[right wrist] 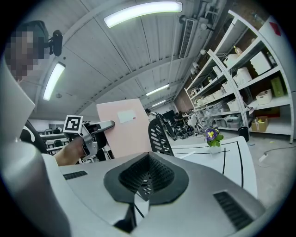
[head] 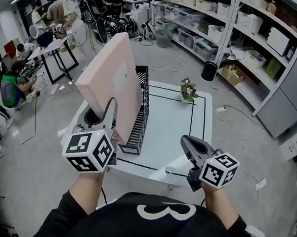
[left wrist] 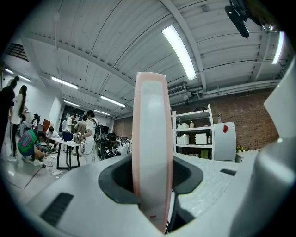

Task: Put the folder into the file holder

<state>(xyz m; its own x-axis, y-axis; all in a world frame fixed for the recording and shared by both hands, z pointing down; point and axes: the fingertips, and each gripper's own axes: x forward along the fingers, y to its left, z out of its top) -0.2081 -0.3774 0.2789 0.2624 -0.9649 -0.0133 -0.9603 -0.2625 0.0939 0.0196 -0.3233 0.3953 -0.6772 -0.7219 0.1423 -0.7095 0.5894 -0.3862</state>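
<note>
A pink folder point(head: 115, 83) stands tilted above the left side of the white table point(head: 173, 125), lifted off it. My left gripper point(head: 112, 108) is shut on its lower near edge; in the left gripper view the folder's point(left wrist: 152, 148) thin edge rises straight up between the jaws. Just right of the folder, a black mesh file holder point(head: 140, 115) stands on the table with its slots running away from me. My right gripper point(head: 187, 142) hovers at the table's front right, shut and holding nothing. The right gripper view shows the folder point(right wrist: 125, 127) beside the file holder point(right wrist: 158, 134).
A small pot of purple flowers point(head: 188, 90) sits at the table's far edge. Black lines mark a rectangle on the tabletop. Shelving with bins point(head: 246, 26) lines the back right, a black bin point(head: 209, 70) stands on the floor, and people work at desks point(head: 54, 22) at the left.
</note>
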